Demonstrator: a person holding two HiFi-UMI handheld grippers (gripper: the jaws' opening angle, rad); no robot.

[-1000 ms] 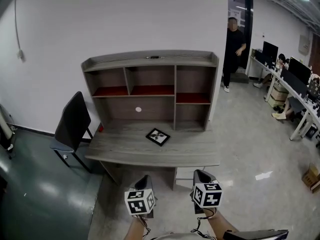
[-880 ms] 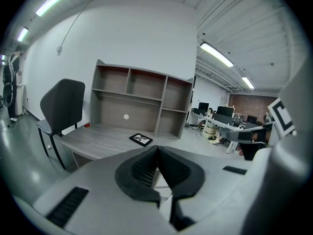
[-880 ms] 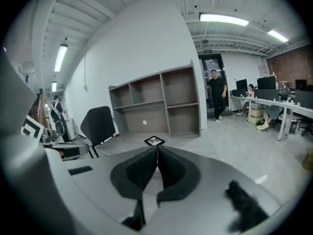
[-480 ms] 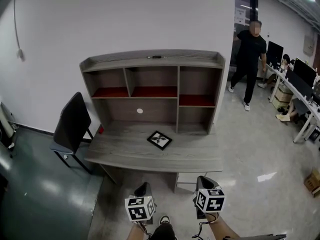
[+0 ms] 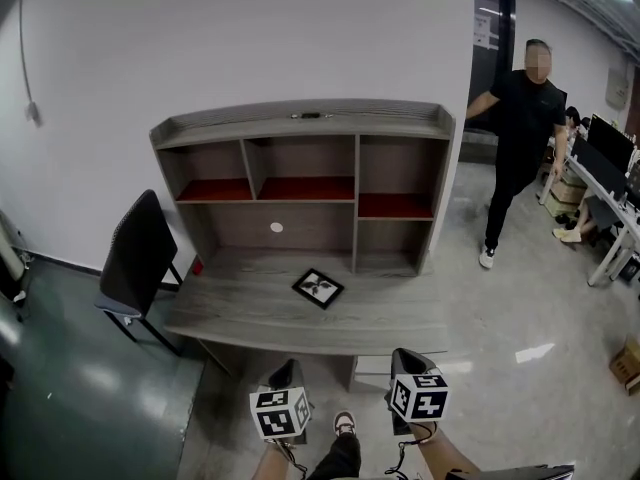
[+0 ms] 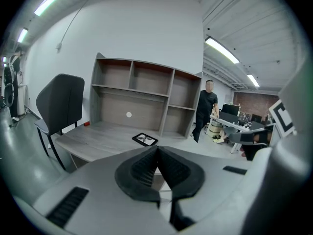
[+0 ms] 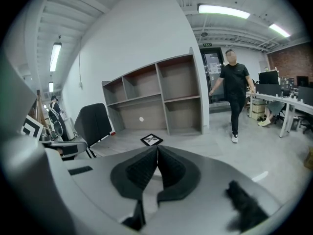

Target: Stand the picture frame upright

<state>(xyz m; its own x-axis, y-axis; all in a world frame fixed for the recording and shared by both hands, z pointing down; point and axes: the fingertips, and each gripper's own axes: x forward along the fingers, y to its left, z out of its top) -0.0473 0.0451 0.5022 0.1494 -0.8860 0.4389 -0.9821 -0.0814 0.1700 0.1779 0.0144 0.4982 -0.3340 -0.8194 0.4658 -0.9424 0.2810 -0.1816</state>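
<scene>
A small black picture frame [image 5: 318, 289] lies flat on the grey desk [image 5: 230, 313], a little right of its middle. The same frame shows small in the left gripper view [image 6: 145, 139] and in the right gripper view [image 7: 152, 140]. My left gripper [image 5: 285, 373] and right gripper [image 5: 401, 358] hang side by side in front of the desk's near edge, well short of the frame. Both are shut with nothing between the jaws, the pads pressed together in the left gripper view [image 6: 157, 156] and the right gripper view [image 7: 157, 156].
A shelf unit [image 5: 300, 183] with open compartments stands at the back of the desk. A dark chair [image 5: 135, 258] sits at the desk's left. A person in black [image 5: 520, 138] walks on the floor to the right. More desks [image 5: 610, 198] stand far right.
The person in black has walked from the doorway toward the desk's right side. The view has drawn slightly nearer the desk. Both grippers stay shut and low.
</scene>
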